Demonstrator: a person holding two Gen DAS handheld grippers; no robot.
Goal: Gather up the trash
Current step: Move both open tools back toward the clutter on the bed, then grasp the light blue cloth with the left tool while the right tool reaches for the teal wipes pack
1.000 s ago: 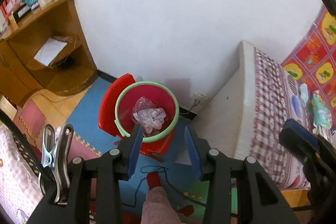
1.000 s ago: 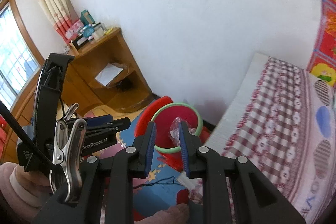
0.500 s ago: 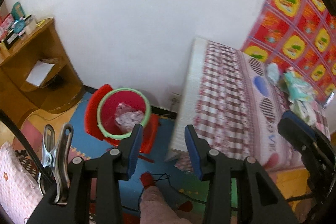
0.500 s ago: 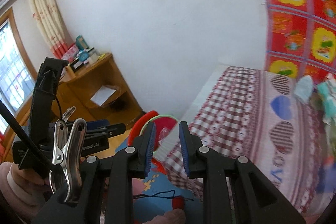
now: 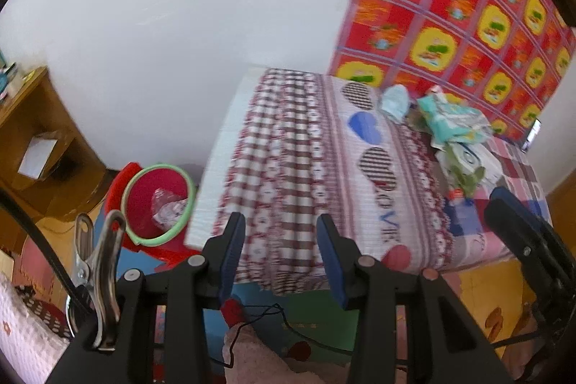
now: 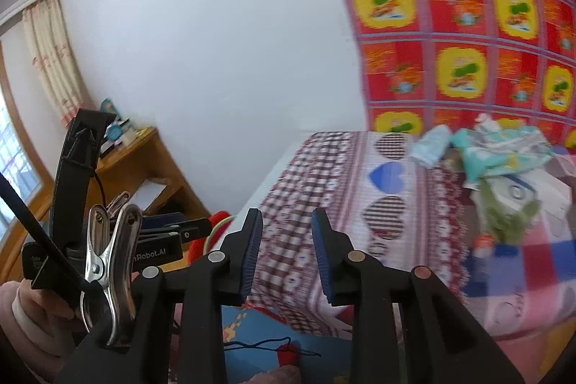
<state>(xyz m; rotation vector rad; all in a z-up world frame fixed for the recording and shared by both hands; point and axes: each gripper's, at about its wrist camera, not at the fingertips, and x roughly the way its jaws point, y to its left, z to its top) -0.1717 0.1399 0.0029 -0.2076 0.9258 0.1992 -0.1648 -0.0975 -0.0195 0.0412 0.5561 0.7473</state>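
A red bin with a green rim [image 5: 158, 204] stands on the floor at the foot of the bed, with crumpled plastic trash [image 5: 167, 207] inside. Only a sliver of the bin [image 6: 216, 229] shows in the right wrist view. On the bed [image 5: 288, 150] lies a pile of teal and white wrappers [image 5: 453, 132] [image 6: 504, 150] near the patterned wall. My left gripper [image 5: 280, 220] is open and empty, up in the air in front of the bed's end. My right gripper [image 6: 287, 216] has its jaws opening with nothing between them, and it faces the bed.
A wooden shelf unit [image 5: 32, 132] [image 6: 144, 168] stands left of the bin. Coloured foam mats [image 5: 316, 315] cover the floor, with a black cord and a small red thing [image 5: 234, 308] on them. A window and curtain [image 6: 50, 60] are at far left.
Both views have swung right, from the bin toward the bed. The bin has slid to the left edge and the wrapper pile has come into view. The right jaws stand wider.
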